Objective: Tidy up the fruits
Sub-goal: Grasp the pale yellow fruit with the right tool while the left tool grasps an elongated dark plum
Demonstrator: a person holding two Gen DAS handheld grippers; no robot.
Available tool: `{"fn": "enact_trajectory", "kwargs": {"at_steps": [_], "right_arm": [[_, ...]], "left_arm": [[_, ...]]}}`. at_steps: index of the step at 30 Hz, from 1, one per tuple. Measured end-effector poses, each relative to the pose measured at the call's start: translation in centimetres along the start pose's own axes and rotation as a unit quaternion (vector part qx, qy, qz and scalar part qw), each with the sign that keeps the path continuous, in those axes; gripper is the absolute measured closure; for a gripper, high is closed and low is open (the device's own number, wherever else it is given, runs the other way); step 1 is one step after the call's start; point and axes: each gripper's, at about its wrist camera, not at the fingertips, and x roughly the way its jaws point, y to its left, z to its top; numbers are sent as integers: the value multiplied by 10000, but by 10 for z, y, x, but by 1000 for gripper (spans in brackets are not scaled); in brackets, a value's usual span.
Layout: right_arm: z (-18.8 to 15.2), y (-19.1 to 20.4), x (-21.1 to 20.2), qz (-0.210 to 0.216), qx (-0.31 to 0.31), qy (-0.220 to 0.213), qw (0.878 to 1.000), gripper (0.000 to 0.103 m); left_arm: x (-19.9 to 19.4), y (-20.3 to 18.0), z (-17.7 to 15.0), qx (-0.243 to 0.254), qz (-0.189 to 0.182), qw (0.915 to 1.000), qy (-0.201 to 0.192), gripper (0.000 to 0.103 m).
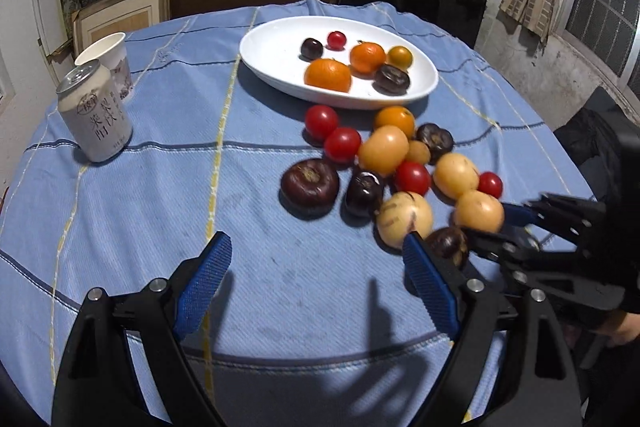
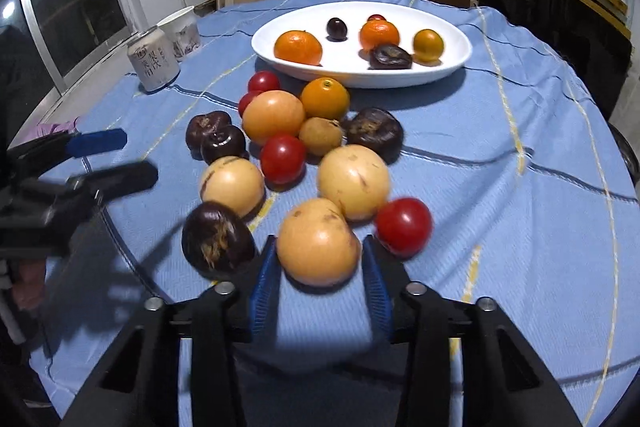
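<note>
A white oval plate (image 1: 272, 67) (image 2: 452, 59) at the back of the table holds several fruits: oranges, dark ones and a red one. A cluster of loose red, yellow-orange and dark fruits lies in front of it. My right gripper (image 2: 320, 267) (image 1: 492, 223) has its blue pads on both sides of a yellow-orange fruit (image 2: 318, 243) (image 1: 478, 211) that rests on the cloth at the cluster's near edge. A dark fruit (image 2: 218, 241) lies just left of it. My left gripper (image 1: 316, 275) is open and empty above bare cloth, left of the cluster.
A drink can (image 1: 94, 115) (image 2: 154, 61) and a paper cup (image 1: 108, 61) (image 2: 182, 31) stand at the table's left. The round table has a blue checked cloth (image 1: 160, 187). Shelves, boxes and dark boards stand behind it.
</note>
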Motion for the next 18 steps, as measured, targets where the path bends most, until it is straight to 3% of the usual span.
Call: {"fn": "enact_trajectory", "kwargs": {"at_steps": [11,15,17,18], "right_arm": [[-24,-31,-36,236,567,-301,9977,62],[-34,-42,-46,233,710,-356,9966,62],[-35,-44,-48,254,734,-387,9962,62],[-35,-44,-48,267,738,-396,9961,62]], "left_arm": [[16,-51,-8,534,-359,9974,336,19],[31,-61,-7,512,-501,9960,540,40],[38,-63,-4,378,-558,9958,625,42],[40,-64,-2,330,-592,9956,645,48]]}}
